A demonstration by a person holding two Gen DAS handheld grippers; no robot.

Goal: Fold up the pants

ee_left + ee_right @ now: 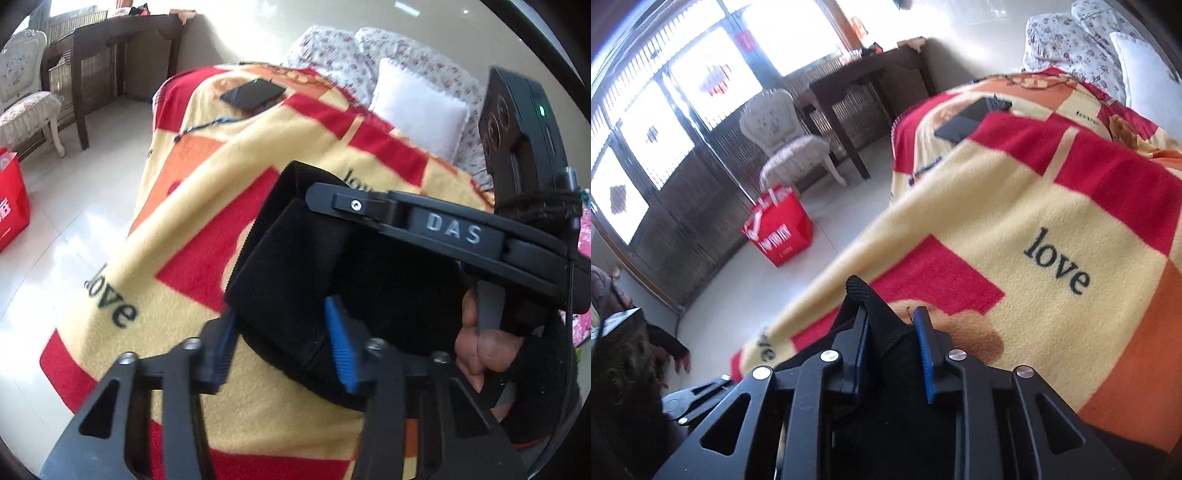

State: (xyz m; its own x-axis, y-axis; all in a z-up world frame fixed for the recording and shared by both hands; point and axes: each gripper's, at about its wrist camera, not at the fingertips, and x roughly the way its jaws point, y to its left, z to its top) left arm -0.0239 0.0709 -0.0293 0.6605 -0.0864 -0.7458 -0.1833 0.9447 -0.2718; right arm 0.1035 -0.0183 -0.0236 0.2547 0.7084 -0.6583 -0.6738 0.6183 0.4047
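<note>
Both claws clamp the pants (291,280): left claw (284,350), right claw (892,347). Bunched at the bed's (1015,206) near edge; folding looks barely begun.

The left gripper (284,343) points down at a slant. Its two blue pads (341,343) press on a fold of the black pants (291,273), one pad on each side of the cloth. The right gripper (892,347) also points down at a slant, and its jaws are close together with a ridge of the pants (875,310) pinched between the pads (925,350). In the left wrist view the right gripper (436,229) lies across the upper right, just beside the left one. A bare hand (480,343) in a dark sleeve (543,373) holds its handle, fingers curled around it.
</note>
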